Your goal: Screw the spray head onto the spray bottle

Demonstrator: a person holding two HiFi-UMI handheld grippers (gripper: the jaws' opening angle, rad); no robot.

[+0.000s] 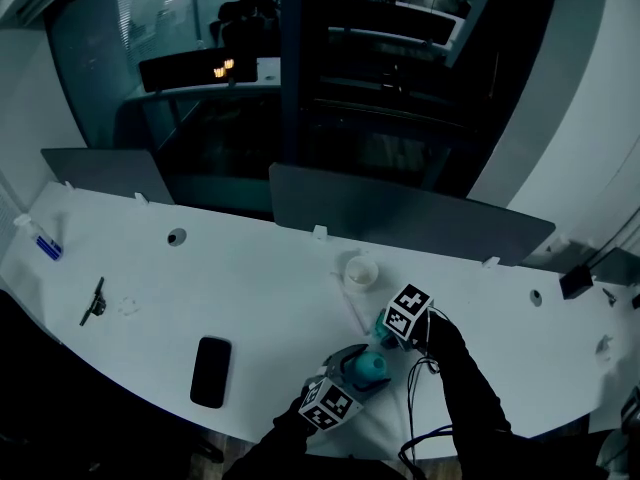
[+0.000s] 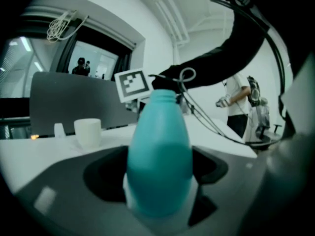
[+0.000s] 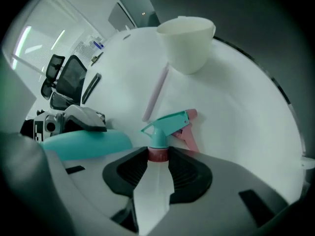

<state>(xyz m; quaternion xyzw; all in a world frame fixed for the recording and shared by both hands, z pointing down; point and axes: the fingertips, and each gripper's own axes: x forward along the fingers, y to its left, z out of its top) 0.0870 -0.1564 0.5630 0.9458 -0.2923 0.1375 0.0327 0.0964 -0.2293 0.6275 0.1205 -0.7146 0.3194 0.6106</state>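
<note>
A teal spray bottle fills the middle of the left gripper view, neck up and uncapped. My left gripper is shut on its body near the table's front edge. The spray head, teal with a pink collar and trigger, rests on the white table just beyond the bottle. My right gripper points steeply down at it, jaws apart, with the pink collar right at the fingertips. In the head view the right gripper is above the left gripper, and its marker cube covers most of the spray head.
A white cup stands behind the grippers, with a thin pale tube lying beside it. A black phone lies to the left near the front edge. Grey partitions line the table's back. Cables trail from the right arm.
</note>
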